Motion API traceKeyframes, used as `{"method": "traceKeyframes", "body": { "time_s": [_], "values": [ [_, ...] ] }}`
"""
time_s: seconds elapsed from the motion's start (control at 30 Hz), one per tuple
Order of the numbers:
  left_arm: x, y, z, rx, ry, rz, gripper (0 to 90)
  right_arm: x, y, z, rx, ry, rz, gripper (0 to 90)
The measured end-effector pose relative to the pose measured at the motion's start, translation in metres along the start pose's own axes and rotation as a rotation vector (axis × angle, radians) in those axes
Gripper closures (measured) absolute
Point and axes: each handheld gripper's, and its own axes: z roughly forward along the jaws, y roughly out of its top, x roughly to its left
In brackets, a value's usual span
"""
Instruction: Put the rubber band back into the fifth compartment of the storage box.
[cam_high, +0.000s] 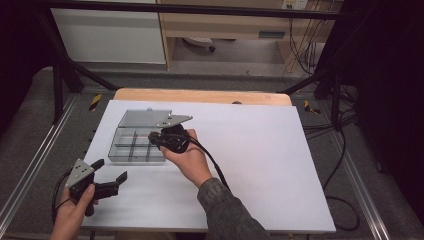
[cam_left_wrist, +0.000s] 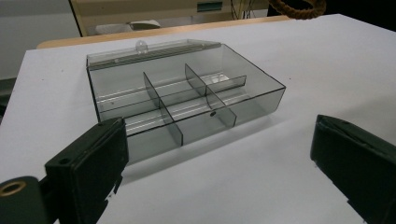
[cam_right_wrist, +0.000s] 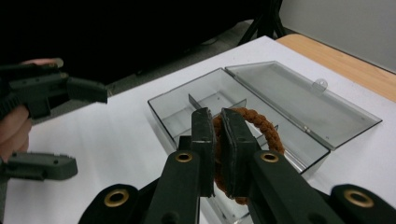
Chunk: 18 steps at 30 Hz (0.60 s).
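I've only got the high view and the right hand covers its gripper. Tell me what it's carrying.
Observer: In the right gripper view, the right gripper is shut on a brown braided ring.
Operator: Say where the ring is relative to the box.
Observer: It hangs above the open box, over the divided compartments, not yet inside.
Operator: Check the compartments for contents.
Observer: In the left gripper view the box looks empty; its lid lies folded back flat.
Operator: Report the left gripper.
Observer: The left gripper is open, its jaws wide apart, facing the box and short of it.
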Motion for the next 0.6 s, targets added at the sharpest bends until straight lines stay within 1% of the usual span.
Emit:
{"method": "traceKeyframes", "body": {
  "time_s": [0.2,0.5,0.6],
  "values": [
    [0.000,0.000,0.000,0.002,-0.005,0.001,4.2,-0.002,0.004,0.004,-0.024,0.009,0.037,84.5],
    [0.000,0.000,0.001,-0.003,-0.004,-0.005,4.2,-0.002,0.011,0.014,-0.034,0.021,0.056,84.5],
    [0.000,0.000,0.000,0.004,-0.002,0.003,4.2,-0.002,0.013,0.018,-0.035,0.024,0.060,84.5]
  ]
}}
